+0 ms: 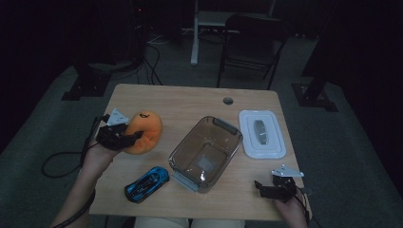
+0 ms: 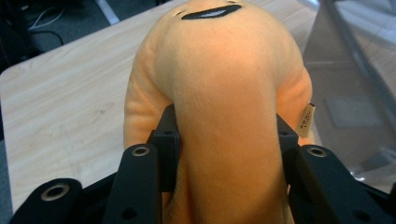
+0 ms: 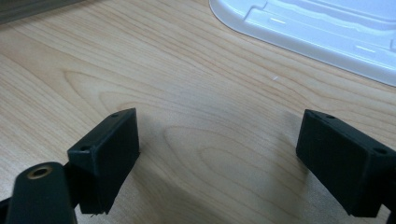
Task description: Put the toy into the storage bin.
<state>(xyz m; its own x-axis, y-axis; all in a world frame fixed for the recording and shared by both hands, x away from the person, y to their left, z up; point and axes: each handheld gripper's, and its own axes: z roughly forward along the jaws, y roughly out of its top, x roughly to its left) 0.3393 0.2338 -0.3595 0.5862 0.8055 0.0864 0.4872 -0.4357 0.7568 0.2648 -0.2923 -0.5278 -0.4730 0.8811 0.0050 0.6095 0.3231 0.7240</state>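
Table (image 1: 190,102): pale wood, rounded corners, 1 round hole near the far edge; dark floor around it.

Bin (image 1: 205,148): clear smoky plastic, open top, sits at mid-table, turned at an angle; its handles at the far right and near left ends; nothing visible inside. In the left gripper view its wall (image 2: 355,93) shows at the right, beyond the plush.

Lid (image 1: 262,133): white, flat on the table just right of the bin, handle recess in its middle; in the right gripper view its edge (image 3: 317,28) lies at the upper right.

Plush (image 1: 144,131): orange, soft, rounded, a dark mark on top; at the table's left part, well left of the bin; in the high view it looks lifted off the wood, though contact below it can't be judged. In the left gripper view the plush (image 2: 224,88) bulges between the 2 pads, a small tag at its right side.

Car (image 1: 147,184): blue toy, near the front edge, between the plush and the bin's near corner; untouched.

Left gripper (image 1: 124,138): jaws part-closed, both pads pressed into the plush's sides, squeezing it; firm hold.

Right gripper (image 1: 261,186): low at the table's front right, below the lid; in its own view the gripper (image 3: 219,154) has its 2 jaws spread wide over bare wood, nothing between them.
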